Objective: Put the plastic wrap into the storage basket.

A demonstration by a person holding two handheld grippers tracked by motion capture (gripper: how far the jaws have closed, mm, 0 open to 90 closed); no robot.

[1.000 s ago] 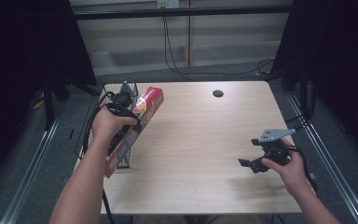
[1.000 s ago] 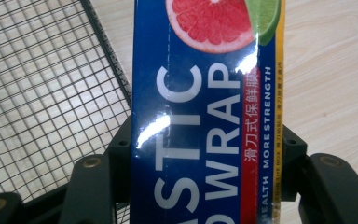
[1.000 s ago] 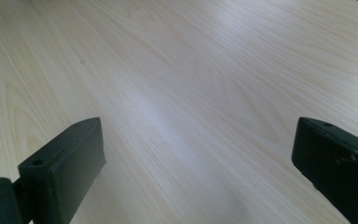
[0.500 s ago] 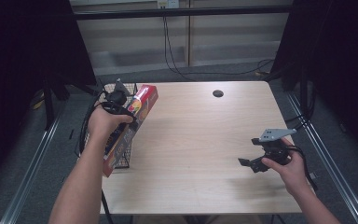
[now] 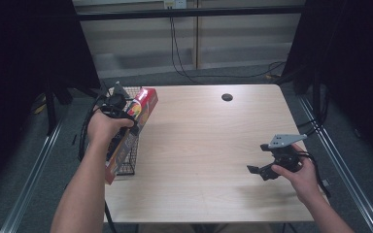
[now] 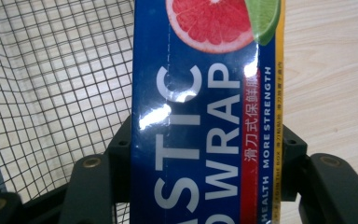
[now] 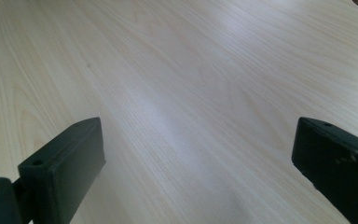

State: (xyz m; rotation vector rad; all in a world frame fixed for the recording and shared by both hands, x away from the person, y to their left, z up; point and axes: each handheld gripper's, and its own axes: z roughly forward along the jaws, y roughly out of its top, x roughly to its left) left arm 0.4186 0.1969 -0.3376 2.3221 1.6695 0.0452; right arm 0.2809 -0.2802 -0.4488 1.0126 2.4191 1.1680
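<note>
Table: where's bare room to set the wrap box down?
Free: the wide tabletop between the wire basket and the right hand-held gripper, up to the cable hole. Crowded: the left edge, where the left hand-held gripper clamps the plastic wrap box over the basket.

Wrap box [image 5: 135, 121] over basket [image 5: 126, 160], table-left

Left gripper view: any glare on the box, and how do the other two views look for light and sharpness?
Left gripper view: white glare patches on the plastic wrap box, lettering legible. Right gripper view: a soft sheen across the table, the near tongs slightly soft. High view: table evenly lit, surroundings dark, mild blur overall.
</note>
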